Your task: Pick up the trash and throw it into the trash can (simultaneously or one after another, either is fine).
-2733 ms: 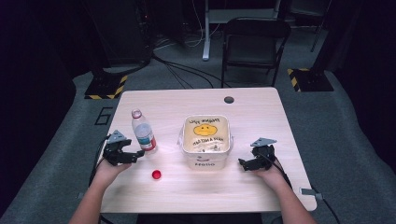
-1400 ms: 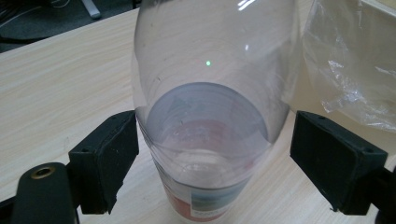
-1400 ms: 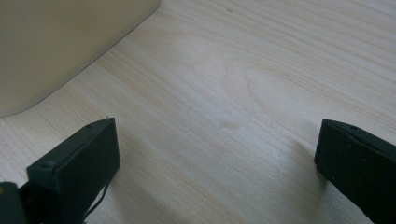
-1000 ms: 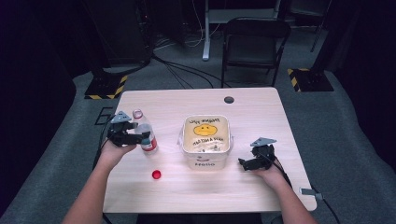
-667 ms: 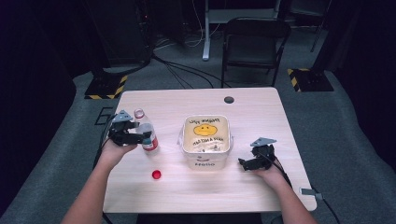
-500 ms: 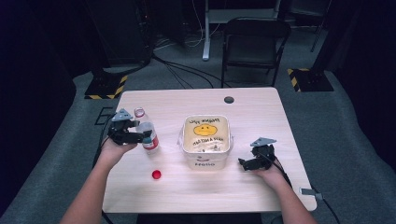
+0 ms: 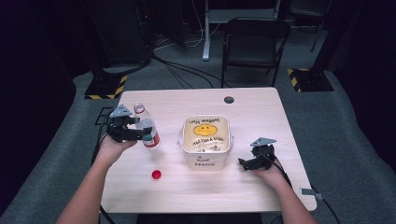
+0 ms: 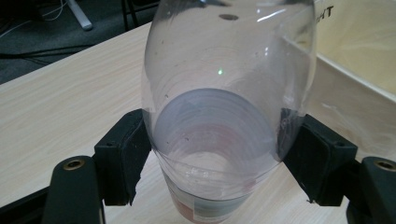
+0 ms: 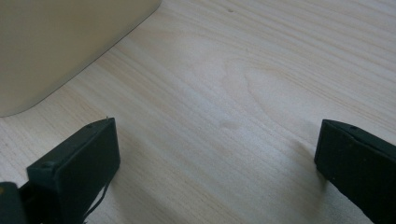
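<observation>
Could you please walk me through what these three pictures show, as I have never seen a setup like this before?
There is no robot here: a person sits at a table and holds a hand-worked claw in each hand. The high view looks down from above the person; the other two pictures come from small cameras riding on each claw, looking along its two black jaws.

On the table stand a cream tub with a smiley face, a clear bottle with no cap on, and a small red cap lying apart.

The left claw is shut on the bottle; its own view shows the jaws pressing both sides of the bottle. The right claw rests open on the table beside the tub, holding nothing.
</observation>
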`<state>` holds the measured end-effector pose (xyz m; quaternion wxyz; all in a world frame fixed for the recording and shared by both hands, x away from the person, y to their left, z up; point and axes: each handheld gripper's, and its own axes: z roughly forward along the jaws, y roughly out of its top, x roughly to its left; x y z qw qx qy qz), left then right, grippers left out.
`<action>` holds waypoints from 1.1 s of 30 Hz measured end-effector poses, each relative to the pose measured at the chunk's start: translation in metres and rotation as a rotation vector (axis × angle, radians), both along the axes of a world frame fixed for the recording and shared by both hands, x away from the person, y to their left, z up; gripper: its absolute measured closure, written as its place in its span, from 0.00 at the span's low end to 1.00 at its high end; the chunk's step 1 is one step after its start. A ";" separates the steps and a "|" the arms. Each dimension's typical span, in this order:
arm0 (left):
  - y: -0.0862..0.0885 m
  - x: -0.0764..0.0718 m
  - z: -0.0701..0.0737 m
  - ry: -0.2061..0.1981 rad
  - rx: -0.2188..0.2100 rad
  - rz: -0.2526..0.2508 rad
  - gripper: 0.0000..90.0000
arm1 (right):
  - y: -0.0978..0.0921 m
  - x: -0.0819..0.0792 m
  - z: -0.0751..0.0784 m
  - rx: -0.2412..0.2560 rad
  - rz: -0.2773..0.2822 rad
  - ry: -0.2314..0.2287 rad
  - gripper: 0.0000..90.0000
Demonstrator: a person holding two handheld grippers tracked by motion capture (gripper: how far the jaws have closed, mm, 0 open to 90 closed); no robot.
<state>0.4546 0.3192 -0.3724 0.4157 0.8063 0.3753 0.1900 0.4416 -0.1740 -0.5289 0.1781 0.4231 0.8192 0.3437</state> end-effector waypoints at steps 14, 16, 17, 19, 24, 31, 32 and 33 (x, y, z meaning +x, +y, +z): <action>-0.014 -0.008 0.039 -0.018 -0.030 -0.034 0.30 | 0.000 0.000 0.000 0.000 -0.001 0.006 0.00; -0.016 -0.009 0.045 -0.020 -0.033 -0.038 0.30 | 0.000 0.000 0.000 0.002 0.000 0.006 0.00; -0.016 -0.009 0.045 -0.020 -0.033 -0.038 0.30 | 0.000 0.000 0.000 0.002 0.000 0.006 0.00; -0.021 -0.010 0.054 -0.023 -0.042 -0.046 0.30 | 0.000 0.000 0.000 0.000 0.001 0.005 0.00; -0.028 -0.011 0.066 -0.026 -0.040 -0.062 0.30 | 0.000 -0.001 0.000 0.002 0.002 0.006 0.00; -0.042 -0.012 0.085 -0.041 -0.024 -0.087 0.30 | 0.000 -0.001 0.000 0.001 0.005 0.007 0.00; -0.044 -0.012 0.087 -0.044 -0.022 -0.090 0.30 | 0.000 -0.001 0.000 0.001 0.006 0.007 0.00; -0.046 -0.013 0.090 -0.046 -0.022 -0.095 0.30 | 0.000 -0.001 0.000 0.002 0.005 0.007 0.00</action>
